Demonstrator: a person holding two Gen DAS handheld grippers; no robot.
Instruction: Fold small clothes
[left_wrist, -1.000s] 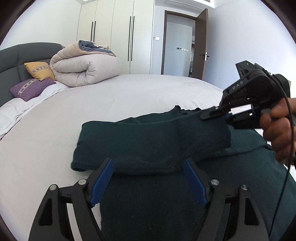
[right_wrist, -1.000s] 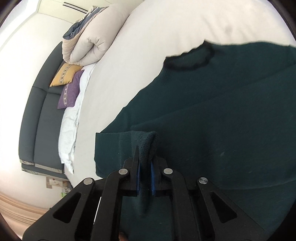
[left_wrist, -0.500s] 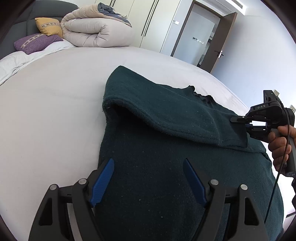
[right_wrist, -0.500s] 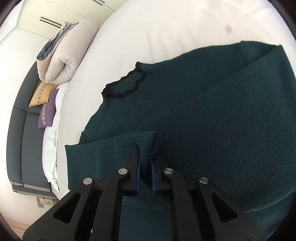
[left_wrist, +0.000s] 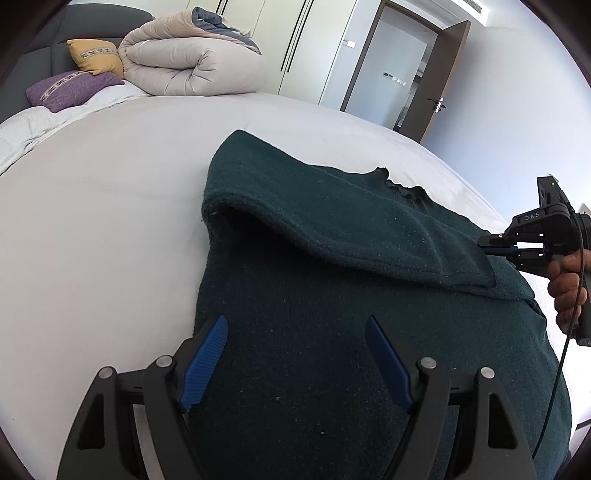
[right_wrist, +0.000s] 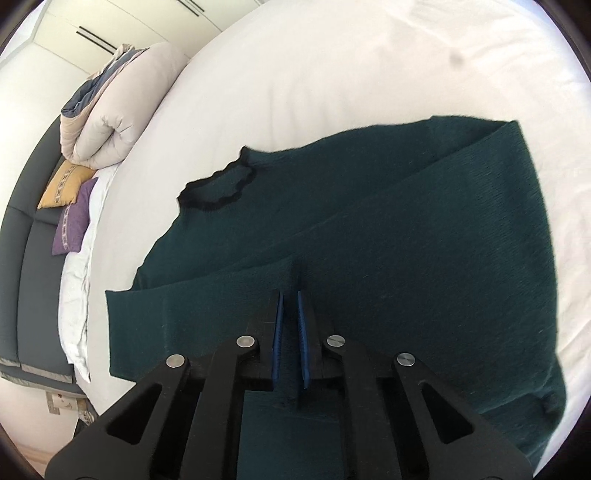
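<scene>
dark green sweater (left_wrist: 332, 332) lies on the bed (left_wrist: 110, 221); right gripper (right_wrist: 290, 295) clenched on its folded-over sleeve (right_wrist: 221, 295), left gripper (left_wrist: 295, 325) released above the sweater.

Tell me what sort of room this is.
A bedroom, most likely: a wide bed with a rolled duvet and cushions at its head, and tall wardrobes beside an open door.
</scene>
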